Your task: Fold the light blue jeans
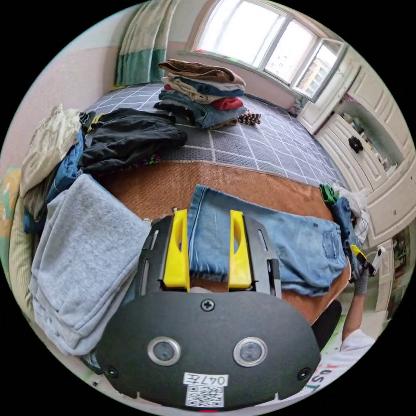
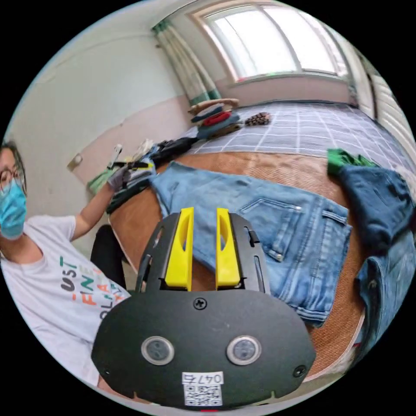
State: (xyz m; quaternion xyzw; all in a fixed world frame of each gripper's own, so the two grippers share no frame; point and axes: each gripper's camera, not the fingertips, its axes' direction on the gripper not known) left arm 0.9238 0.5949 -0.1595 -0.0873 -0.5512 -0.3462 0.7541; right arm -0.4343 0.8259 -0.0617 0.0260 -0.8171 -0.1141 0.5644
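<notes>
The light blue jeans (image 1: 277,242) lie flat on a brown woven mat (image 1: 182,182) on the bed, legs laid together and a back pocket facing up. My left gripper (image 1: 208,214) is open and hovers over the hem end of the legs, with denim showing between its yellow jaws. In the right gripper view the jeans (image 2: 268,216) stretch from the waist at the right to the leg ends at the left. My right gripper (image 2: 204,212) stands open over their near edge, nothing pressed between its jaws. A gloved hand holds the left gripper (image 2: 130,167) at the far leg end.
Folded grey sweatpants (image 1: 82,260) lie left of the jeans, with a black garment (image 1: 130,134) and a stack of folded clothes (image 1: 203,95) behind. Dark blue jeans (image 2: 381,203) and a green garment (image 2: 346,158) sit by the waist end. White cabinets (image 1: 377,143) line one side.
</notes>
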